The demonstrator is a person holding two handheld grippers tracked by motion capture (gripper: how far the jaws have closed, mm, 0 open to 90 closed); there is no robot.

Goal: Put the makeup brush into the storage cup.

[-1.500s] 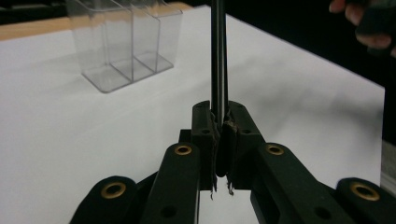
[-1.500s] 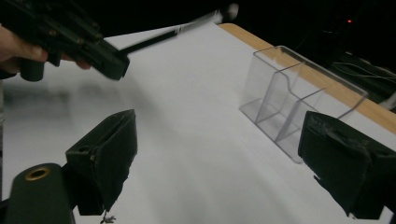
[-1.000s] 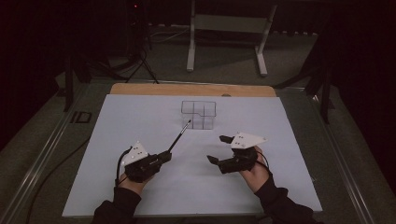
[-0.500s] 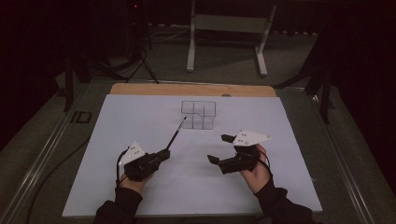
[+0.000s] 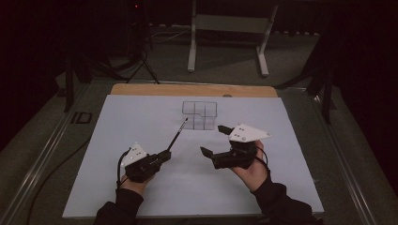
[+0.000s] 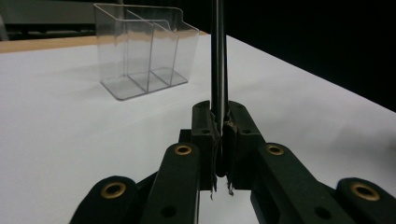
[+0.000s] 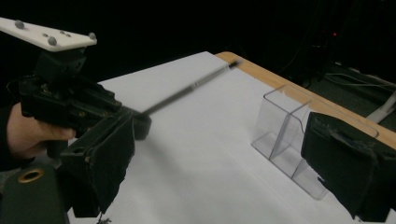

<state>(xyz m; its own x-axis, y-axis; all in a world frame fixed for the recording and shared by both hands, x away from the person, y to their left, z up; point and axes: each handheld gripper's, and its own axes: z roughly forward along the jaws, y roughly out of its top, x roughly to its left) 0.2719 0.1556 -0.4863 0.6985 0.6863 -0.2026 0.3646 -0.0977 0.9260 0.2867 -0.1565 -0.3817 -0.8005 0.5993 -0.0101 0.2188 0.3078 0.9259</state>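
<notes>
Since the earlier frame, the right gripper (image 5: 215,140) has lifted slightly and its fingers have just been opening; they now stand wide with nothing between them. At left, the left gripper (image 5: 165,154) pinches one black pen (image 5: 177,136), fingers narrow, the pen angled toward one clear three-compartment holder (image 5: 200,115) near the tabletop's (image 5: 141,117) far edge. Bare white surface lies around both hands.
</notes>
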